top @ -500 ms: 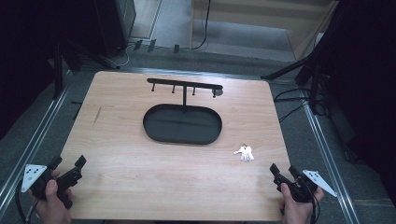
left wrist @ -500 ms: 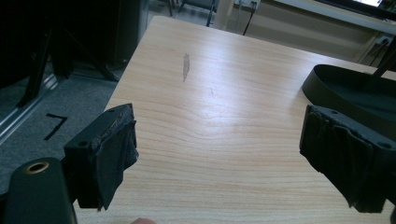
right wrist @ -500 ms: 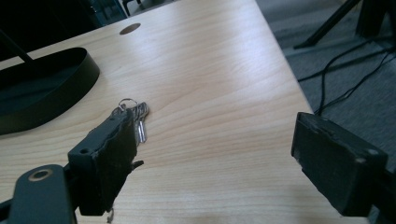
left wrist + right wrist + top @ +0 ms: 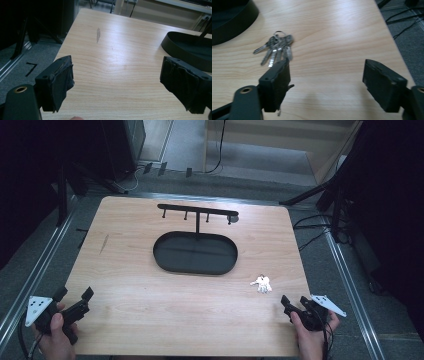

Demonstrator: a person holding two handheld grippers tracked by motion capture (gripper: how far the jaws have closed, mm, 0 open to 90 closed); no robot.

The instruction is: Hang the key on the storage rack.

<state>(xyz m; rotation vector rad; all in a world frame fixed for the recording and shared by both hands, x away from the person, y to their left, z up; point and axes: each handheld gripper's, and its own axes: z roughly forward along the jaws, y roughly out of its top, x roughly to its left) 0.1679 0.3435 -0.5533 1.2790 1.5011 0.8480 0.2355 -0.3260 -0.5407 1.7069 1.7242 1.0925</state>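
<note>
The right gripper (image 4: 294,302) sits at the table's (image 4: 150,320) near right corner with its jaws spread wide and nothing between them, and the keys (image 4: 276,48) lie flat on the wood just ahead of its left jaw, apart from it. The left gripper (image 4: 75,296) is at the near left corner, jaws likewise spread over bare wood. Beyond, mid-table, stands a black oval tray (image 4: 195,266) with a hook rail (image 4: 198,212) rising behind it; the keys are near the tray's right end, outside it.
</note>
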